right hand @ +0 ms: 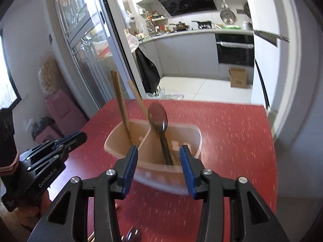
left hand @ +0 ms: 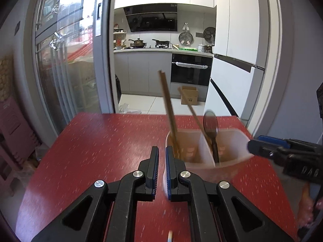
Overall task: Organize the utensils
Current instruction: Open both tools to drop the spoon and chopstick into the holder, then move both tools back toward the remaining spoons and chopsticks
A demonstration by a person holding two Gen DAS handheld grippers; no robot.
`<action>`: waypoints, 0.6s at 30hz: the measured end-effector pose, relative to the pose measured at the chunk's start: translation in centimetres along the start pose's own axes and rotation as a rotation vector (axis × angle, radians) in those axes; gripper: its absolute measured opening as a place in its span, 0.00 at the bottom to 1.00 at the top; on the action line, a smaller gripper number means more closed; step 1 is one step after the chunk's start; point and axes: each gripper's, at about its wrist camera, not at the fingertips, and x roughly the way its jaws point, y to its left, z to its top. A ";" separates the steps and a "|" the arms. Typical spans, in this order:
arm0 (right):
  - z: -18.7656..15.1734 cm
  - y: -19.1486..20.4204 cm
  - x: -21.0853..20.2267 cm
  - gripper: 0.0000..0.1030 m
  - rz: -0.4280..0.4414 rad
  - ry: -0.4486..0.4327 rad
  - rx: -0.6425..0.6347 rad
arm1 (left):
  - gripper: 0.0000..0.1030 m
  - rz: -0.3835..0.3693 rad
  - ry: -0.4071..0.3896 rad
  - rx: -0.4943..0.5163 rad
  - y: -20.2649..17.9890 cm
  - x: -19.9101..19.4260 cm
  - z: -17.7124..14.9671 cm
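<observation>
A translucent two-compartment utensil holder [left hand: 201, 161] [right hand: 149, 177] stands on the red table [left hand: 101, 141]. A pair of wooden chopsticks [left hand: 168, 109] [right hand: 121, 104] stands in its left compartment. A single chopstick [left hand: 191, 111] [right hand: 139, 100] leans near the divider. A dark spoon [left hand: 211, 125] [right hand: 157, 117] stands bowl-up in the right compartment. My left gripper [left hand: 161, 157] [right hand: 81, 136] is shut with nothing in it, at the holder's left side. My right gripper [right hand: 159, 155] [left hand: 252, 144] stands open in front of the holder's right compartment, and its pads press on nothing.
A chopstick tip [left hand: 170, 236] lies on the table near the front edge, and a dark rounded utensil [right hand: 133, 234] shows below my right gripper. The table's far edge [right hand: 201, 100] faces the kitchen floor. A glass door stands left, a white fridge [left hand: 232, 80] right.
</observation>
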 end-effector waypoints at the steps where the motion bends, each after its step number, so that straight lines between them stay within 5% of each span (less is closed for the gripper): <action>1: -0.6 0.0 -0.5 0.49 0.002 0.012 0.012 | 0.34 -0.001 0.011 -0.008 0.3 -0.9 -0.7; 16: -13.2 0.8 -5.8 0.70 -0.062 0.227 0.179 | 0.34 -0.016 0.188 -0.097 2.3 -8.3 -13.1; 17: -13.9 1.0 -6.1 0.73 -0.072 0.232 0.188 | 0.37 -0.016 0.191 -0.101 2.3 -8.5 -13.4; 18: -14.6 1.0 -6.5 0.75 -0.074 0.239 0.201 | 0.74 -0.017 0.197 -0.105 2.3 -8.9 -13.8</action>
